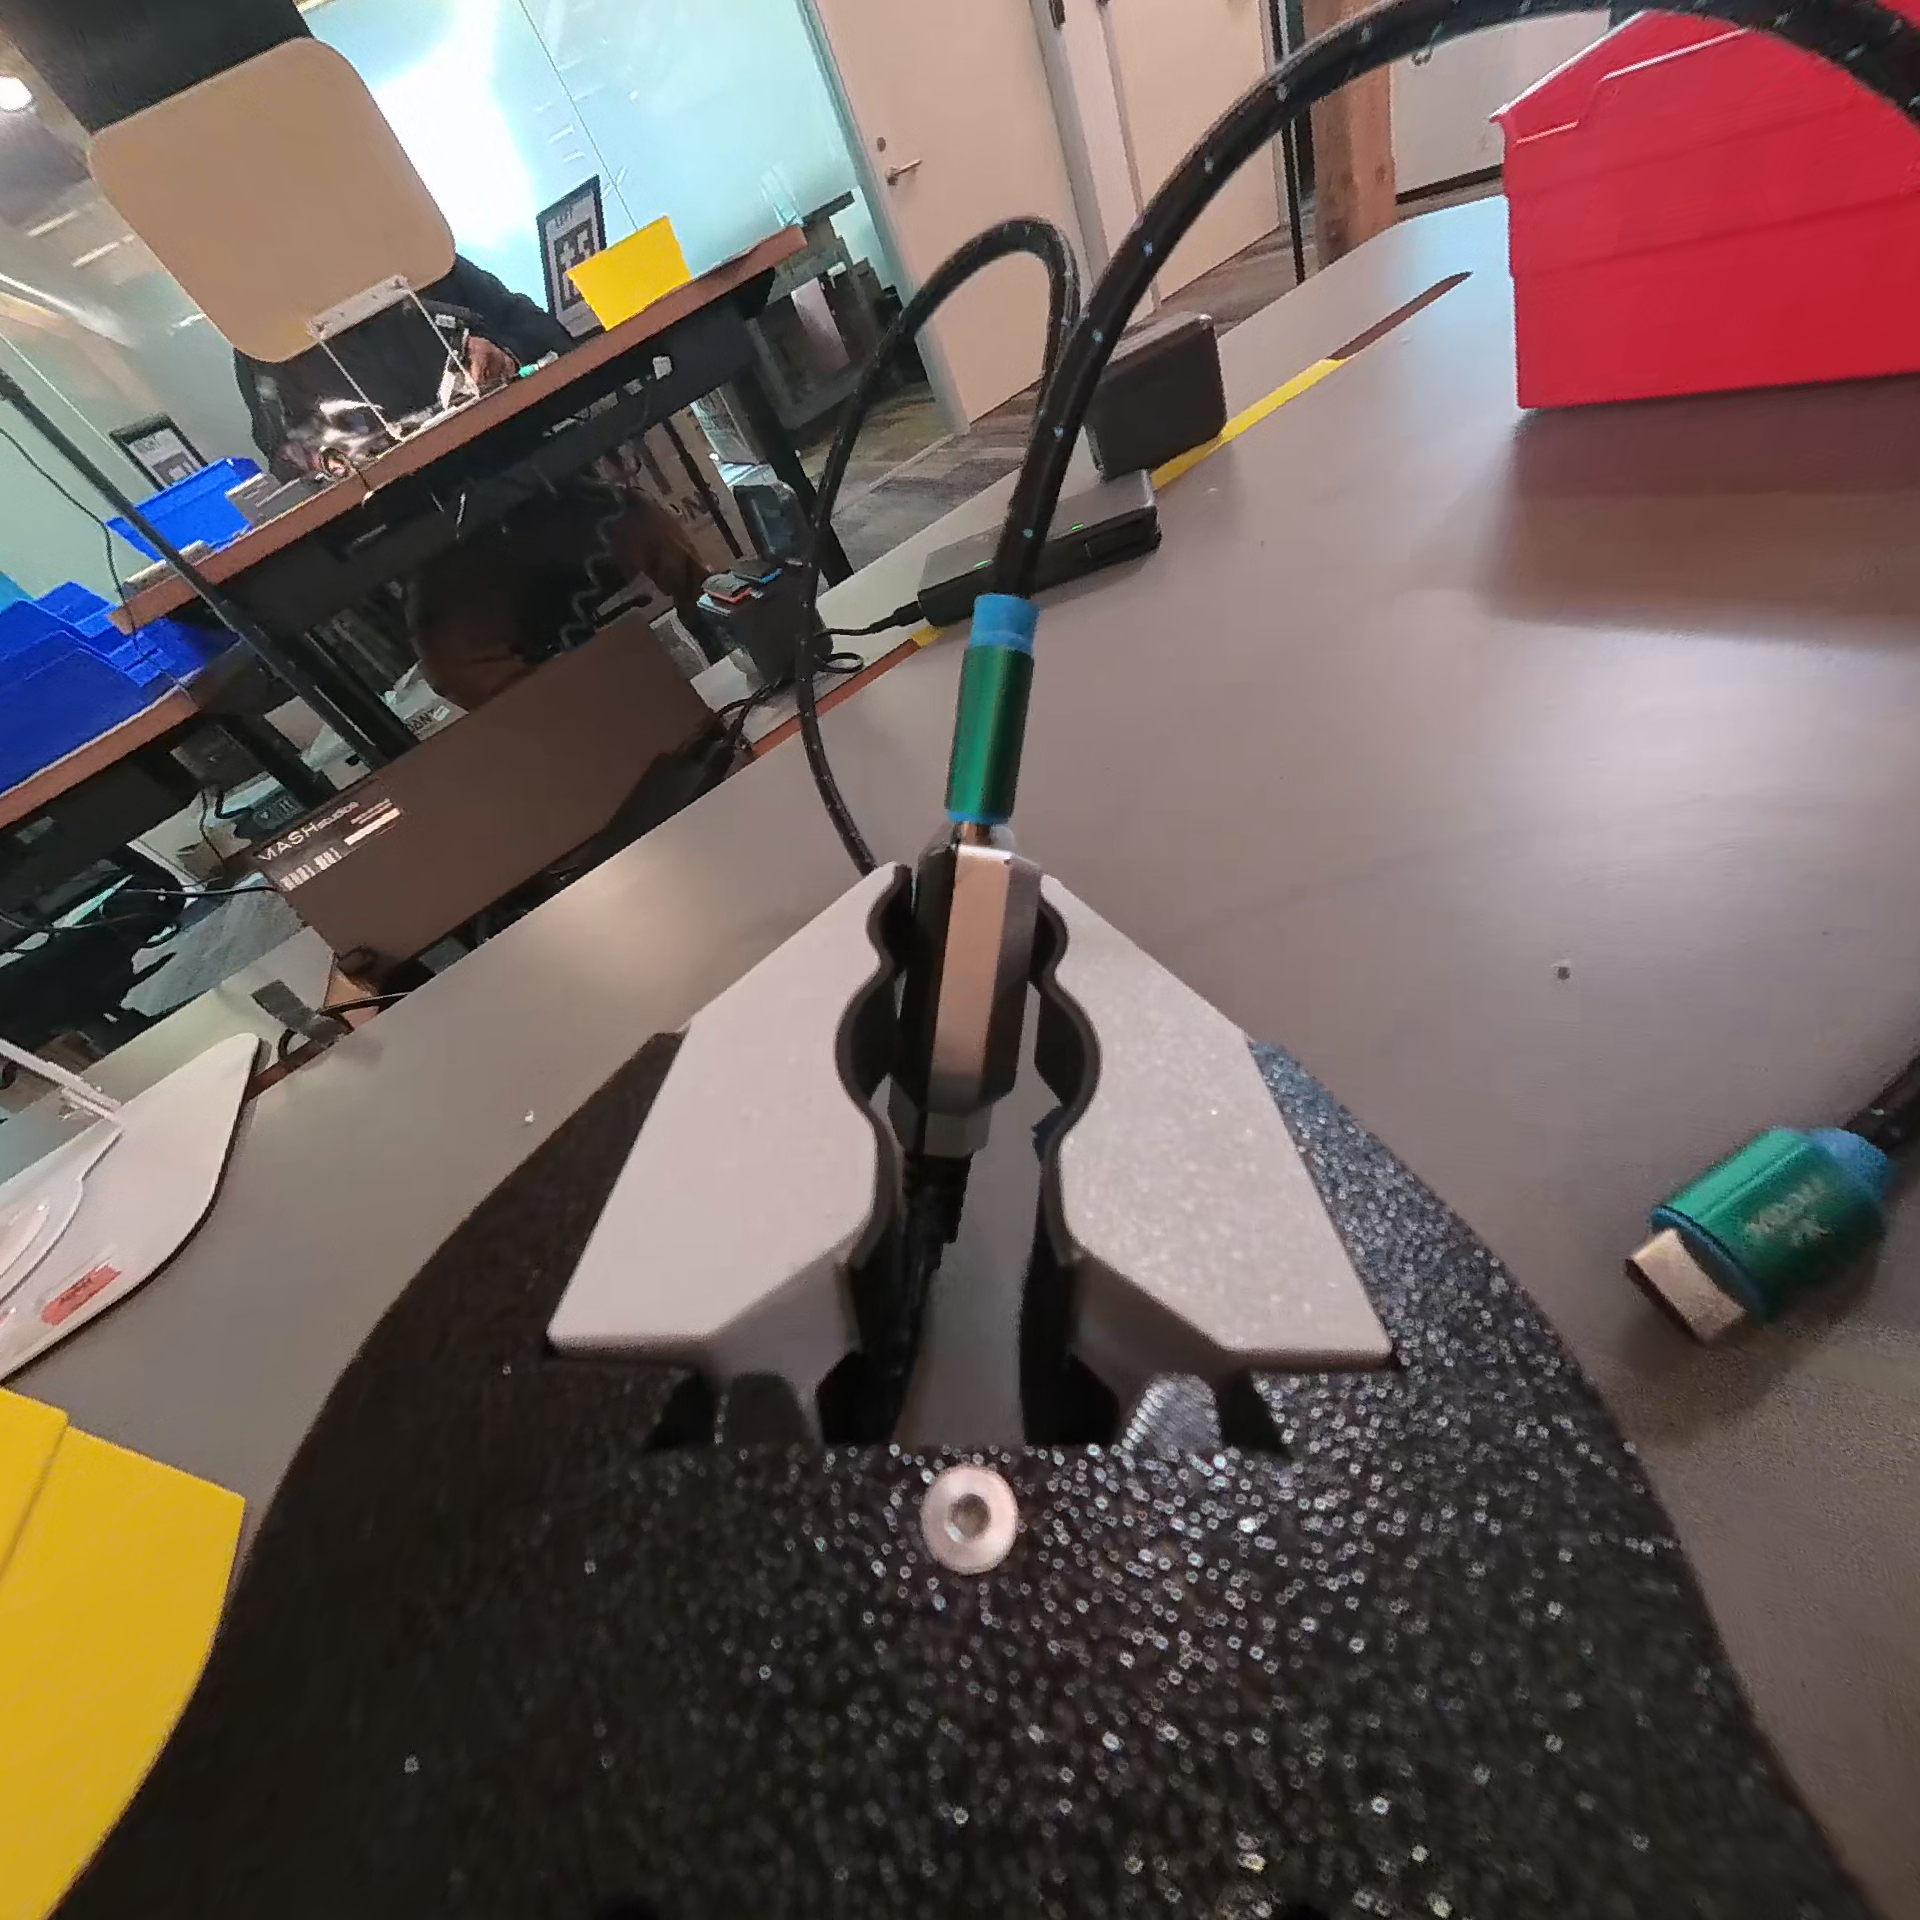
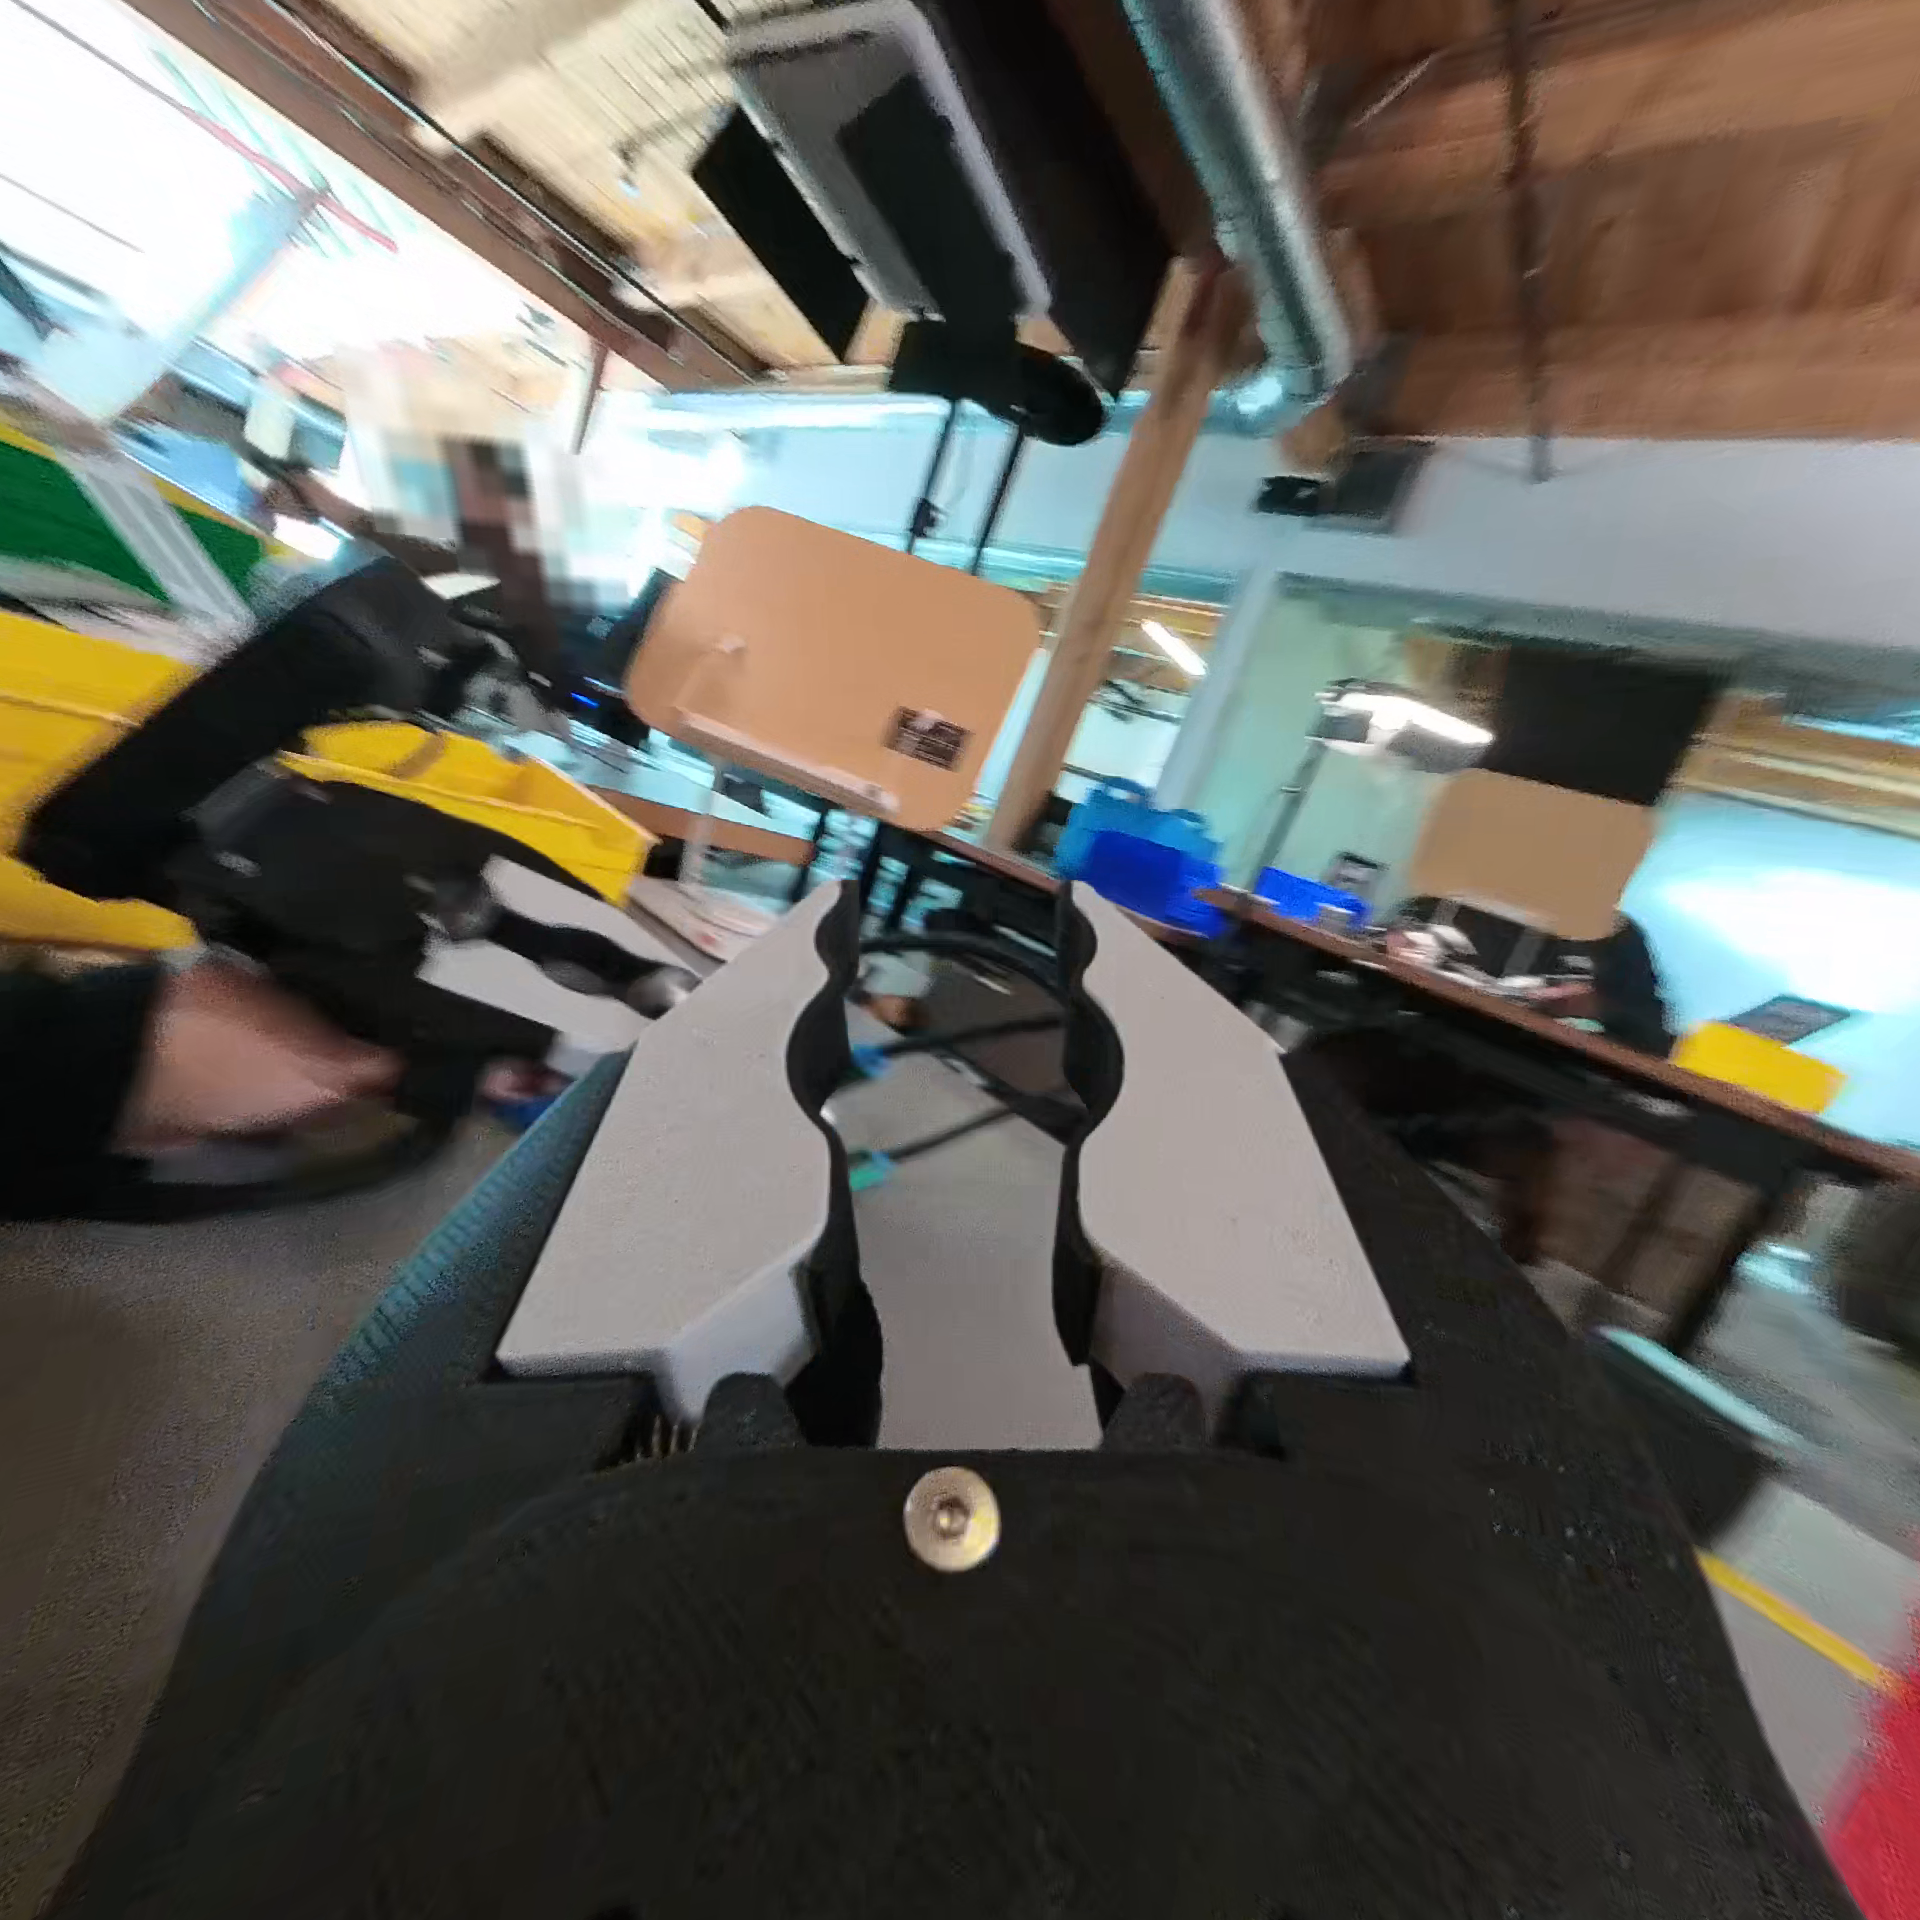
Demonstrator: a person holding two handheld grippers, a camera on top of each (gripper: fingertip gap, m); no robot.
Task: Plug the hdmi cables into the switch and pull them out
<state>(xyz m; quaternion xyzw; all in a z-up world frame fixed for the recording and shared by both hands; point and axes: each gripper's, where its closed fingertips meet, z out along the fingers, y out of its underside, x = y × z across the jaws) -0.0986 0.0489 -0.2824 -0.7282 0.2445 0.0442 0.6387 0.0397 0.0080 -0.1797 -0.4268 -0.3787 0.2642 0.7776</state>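
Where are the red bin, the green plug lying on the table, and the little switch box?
red bin [image 1: 1714, 239], left wrist view, front wall.
green plug [image 1: 1766, 1231], left wrist view, green shell.
switch box [image 1: 977, 987], left wrist view, silver edge between fingers.

the left gripper clamps a silver-and-black switch edgewise, both pads pressed on its sides. a green hdmi plug sits in its far end at 12 o'clock. a loose green plug lies on the table at 3 o'clock; a red bin stands at 1 o'clock.
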